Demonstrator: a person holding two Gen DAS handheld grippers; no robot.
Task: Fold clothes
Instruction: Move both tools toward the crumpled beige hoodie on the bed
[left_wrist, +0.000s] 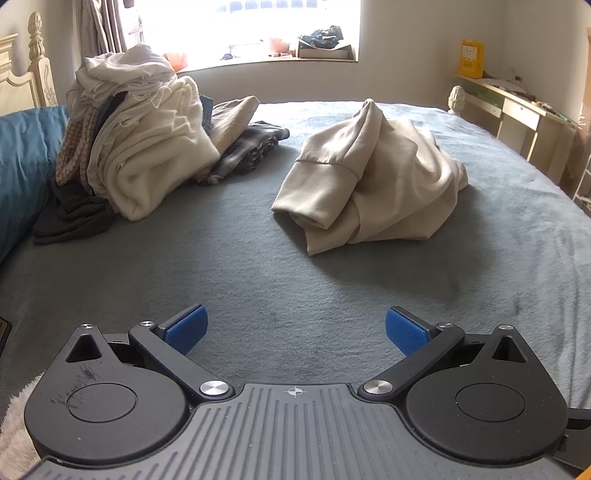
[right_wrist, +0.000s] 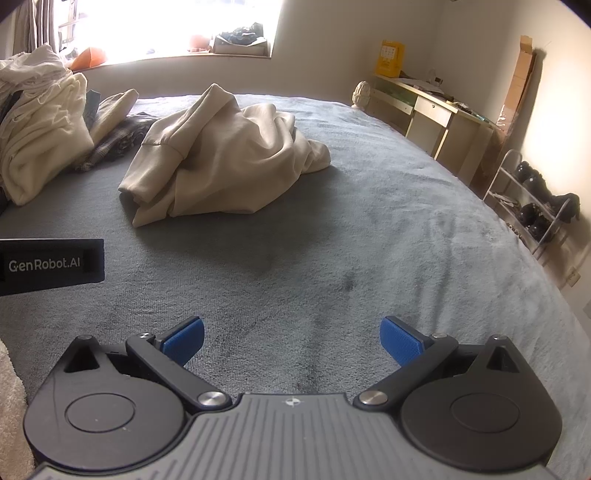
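Observation:
A crumpled beige sweatshirt (left_wrist: 373, 181) lies in a heap on the grey bed cover (left_wrist: 258, 280), ahead and to the right in the left wrist view; in the right wrist view the sweatshirt (right_wrist: 225, 162) lies ahead and left. My left gripper (left_wrist: 295, 330) is open and empty, low over the cover, well short of the sweatshirt. My right gripper (right_wrist: 291, 338) is open and empty, also short of it. The left gripper's body (right_wrist: 51, 264) shows at the left edge of the right wrist view.
A pile of mixed clothes (left_wrist: 140, 147) stands at the back left of the bed, next to a blue pillow (left_wrist: 26, 166). A desk (right_wrist: 436, 110) and a shoe rack (right_wrist: 535, 206) stand along the right wall. A window sill (left_wrist: 273, 62) holds clutter.

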